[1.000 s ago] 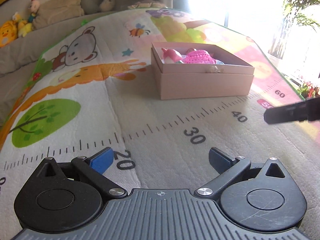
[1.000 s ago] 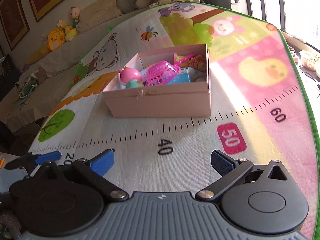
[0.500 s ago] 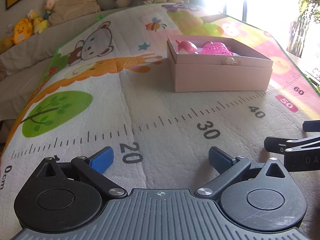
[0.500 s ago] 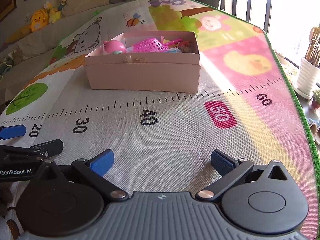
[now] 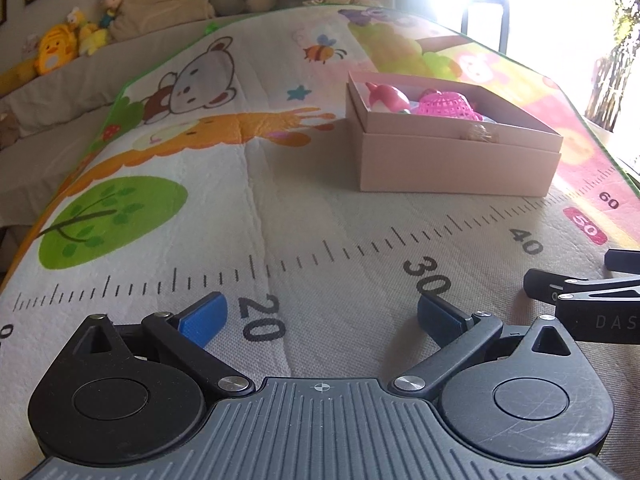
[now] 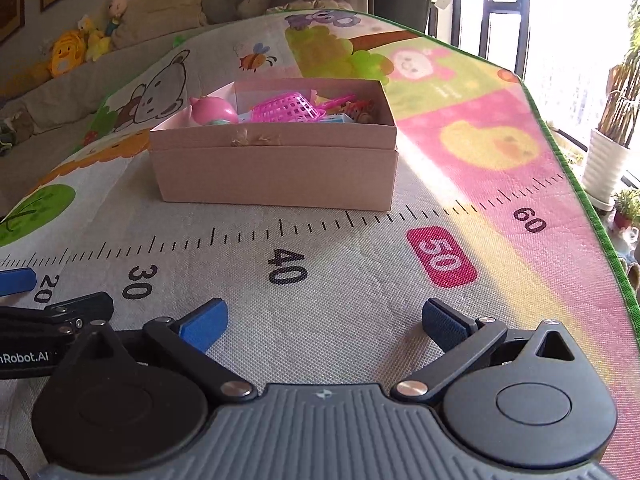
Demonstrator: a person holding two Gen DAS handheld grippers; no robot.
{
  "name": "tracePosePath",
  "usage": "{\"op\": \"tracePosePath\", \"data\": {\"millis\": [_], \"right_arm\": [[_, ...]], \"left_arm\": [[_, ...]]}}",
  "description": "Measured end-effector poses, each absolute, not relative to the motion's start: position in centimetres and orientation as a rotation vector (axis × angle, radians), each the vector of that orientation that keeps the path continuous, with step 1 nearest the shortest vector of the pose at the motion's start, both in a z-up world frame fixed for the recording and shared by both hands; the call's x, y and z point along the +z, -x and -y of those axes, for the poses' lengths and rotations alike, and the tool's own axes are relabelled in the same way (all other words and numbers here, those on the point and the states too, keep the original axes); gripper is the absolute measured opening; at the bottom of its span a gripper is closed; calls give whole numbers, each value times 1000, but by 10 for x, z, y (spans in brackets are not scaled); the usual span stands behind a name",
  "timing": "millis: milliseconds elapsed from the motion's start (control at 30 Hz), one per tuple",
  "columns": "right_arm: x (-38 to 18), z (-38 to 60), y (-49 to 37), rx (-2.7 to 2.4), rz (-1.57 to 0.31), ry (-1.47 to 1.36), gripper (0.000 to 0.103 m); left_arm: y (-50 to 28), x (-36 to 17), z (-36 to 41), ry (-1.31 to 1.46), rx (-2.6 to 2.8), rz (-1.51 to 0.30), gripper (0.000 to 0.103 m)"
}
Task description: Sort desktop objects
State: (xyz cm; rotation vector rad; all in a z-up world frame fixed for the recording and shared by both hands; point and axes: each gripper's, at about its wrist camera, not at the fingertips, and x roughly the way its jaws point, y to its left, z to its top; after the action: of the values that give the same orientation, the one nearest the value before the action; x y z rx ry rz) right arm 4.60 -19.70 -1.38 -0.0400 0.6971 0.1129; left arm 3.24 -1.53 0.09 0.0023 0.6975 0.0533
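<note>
Grippers (image 5: 320, 314) apart, box (image 6: 276, 174) ahead

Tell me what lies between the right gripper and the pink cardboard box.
Nothing but bare play mat: in the right wrist view, only its printed ruler marks and the "40" separate the open right gripper from the pink cardboard box.

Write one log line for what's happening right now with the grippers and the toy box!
left gripper: open, empty | right gripper: open, empty | pink box: on play mat, holds pink basket and other toys | mat near grippers: no loose toys visible
</note>
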Motion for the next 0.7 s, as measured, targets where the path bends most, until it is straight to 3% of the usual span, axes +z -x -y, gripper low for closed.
{"op": "tracePosePath", "data": {"millis": [700], "right_arm": [[-14, 199, -46, 115, -696, 32, 103]], "left_arm": [[-33, 1, 14, 0, 51, -698, 103]]}}
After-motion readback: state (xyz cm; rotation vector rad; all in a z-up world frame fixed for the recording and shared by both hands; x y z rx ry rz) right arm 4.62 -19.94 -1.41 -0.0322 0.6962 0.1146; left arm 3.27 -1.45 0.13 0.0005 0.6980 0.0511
